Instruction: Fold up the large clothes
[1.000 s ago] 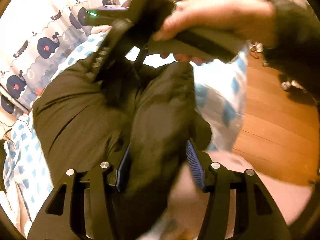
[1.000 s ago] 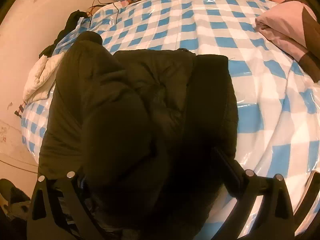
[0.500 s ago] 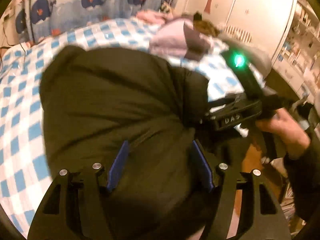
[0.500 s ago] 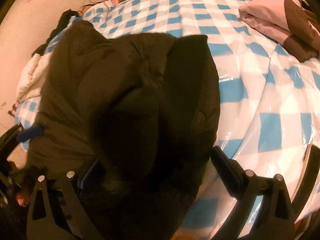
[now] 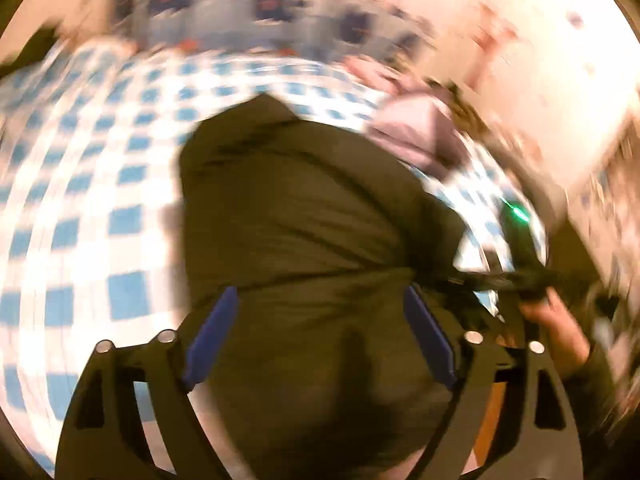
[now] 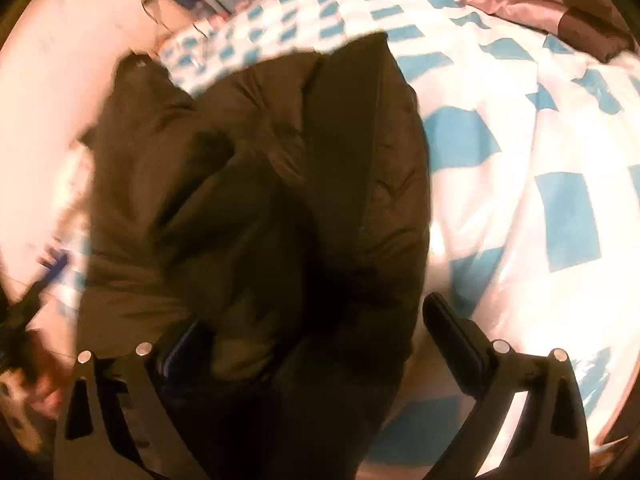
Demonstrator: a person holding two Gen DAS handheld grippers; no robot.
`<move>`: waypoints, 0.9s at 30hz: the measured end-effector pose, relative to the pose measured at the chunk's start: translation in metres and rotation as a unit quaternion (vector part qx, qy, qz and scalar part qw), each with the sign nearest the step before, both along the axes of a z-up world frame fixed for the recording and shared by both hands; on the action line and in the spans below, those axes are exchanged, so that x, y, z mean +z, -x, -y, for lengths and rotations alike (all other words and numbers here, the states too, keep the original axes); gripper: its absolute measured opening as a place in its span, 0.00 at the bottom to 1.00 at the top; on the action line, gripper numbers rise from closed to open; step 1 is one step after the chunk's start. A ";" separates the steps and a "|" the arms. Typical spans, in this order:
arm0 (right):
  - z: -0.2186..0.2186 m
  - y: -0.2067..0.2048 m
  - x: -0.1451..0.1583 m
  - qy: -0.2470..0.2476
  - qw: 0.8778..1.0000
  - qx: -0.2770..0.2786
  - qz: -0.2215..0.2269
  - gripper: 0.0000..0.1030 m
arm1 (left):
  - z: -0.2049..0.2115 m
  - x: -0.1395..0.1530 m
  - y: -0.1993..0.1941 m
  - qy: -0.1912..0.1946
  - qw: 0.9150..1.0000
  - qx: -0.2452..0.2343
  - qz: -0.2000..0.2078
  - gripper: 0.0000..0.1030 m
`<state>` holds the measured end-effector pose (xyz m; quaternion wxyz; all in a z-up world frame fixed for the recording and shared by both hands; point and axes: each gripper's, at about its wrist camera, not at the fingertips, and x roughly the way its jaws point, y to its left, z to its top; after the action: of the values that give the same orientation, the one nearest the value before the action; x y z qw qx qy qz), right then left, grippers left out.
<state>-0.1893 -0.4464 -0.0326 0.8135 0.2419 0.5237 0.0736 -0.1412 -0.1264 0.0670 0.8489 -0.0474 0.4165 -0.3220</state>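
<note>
A dark olive puffer jacket (image 5: 304,216) lies bunched and folded on the blue-and-white checked bed cover (image 5: 88,248). My left gripper (image 5: 320,332) hangs over the jacket's near end. Its jaws are opening, and the jacket's bulk fills the space between the blue pads (image 5: 212,332). In the right wrist view the jacket (image 6: 280,168) shows a long fold down its middle. My right gripper (image 6: 316,340) stands open over it, with one finger against the fabric and the other finger (image 6: 452,336) clear of it over the cover. The left wrist view is blurred by motion.
A folded pink and brown garment (image 6: 560,4) lies on the bed beyond the jacket. A whale-print curtain (image 5: 276,4) hangs behind the bed. A hand (image 5: 556,328) holds the right gripper's handle at the bed's edge, over wooden floor (image 5: 492,412). A pale wall (image 6: 60,60) borders the bed.
The left gripper has swung round and rolled along the bed's edge, and its pads have spread wider around the jacket. The right gripper has sunk slightly and stays wide.
</note>
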 end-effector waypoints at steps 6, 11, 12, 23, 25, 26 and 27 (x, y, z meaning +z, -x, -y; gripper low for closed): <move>-0.005 -0.012 -0.022 -0.002 0.999 0.000 -0.036 0.94 | -0.032 -0.071 -0.059 0.098 0.982 0.013 -0.159 0.87; -0.026 -0.020 -0.027 0.027 0.999 0.001 -0.041 0.94 | -0.004 -0.092 -0.061 0.088 0.981 -0.017 -0.175 0.91; -0.032 -0.022 -0.027 0.031 0.999 0.003 -0.038 0.94 | 0.001 -0.085 -0.057 0.071 0.985 -0.021 -0.154 0.78; -0.201 -0.114 -0.013 -0.003 0.995 0.094 0.025 0.94 | -0.090 -0.001 -0.035 -0.080 0.992 0.080 0.051 0.56; -0.230 -0.129 -0.031 0.021 0.993 0.116 0.006 0.95 | -0.123 -0.022 -0.050 -0.106 0.988 0.115 0.020 0.59; -0.235 -0.133 -0.040 0.018 0.993 0.119 -0.001 0.95 | -0.142 -0.039 -0.057 -0.106 0.985 0.134 -0.012 0.60; -0.236 -0.135 -0.045 0.010 0.993 0.119 -0.004 0.95 | -0.153 -0.052 -0.061 -0.097 0.984 0.145 -0.035 0.62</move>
<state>-0.0547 -0.2100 -0.0781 0.7992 0.1704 0.5527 0.1635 -0.0805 0.0266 0.0149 0.8722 -0.0358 0.4638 -0.1513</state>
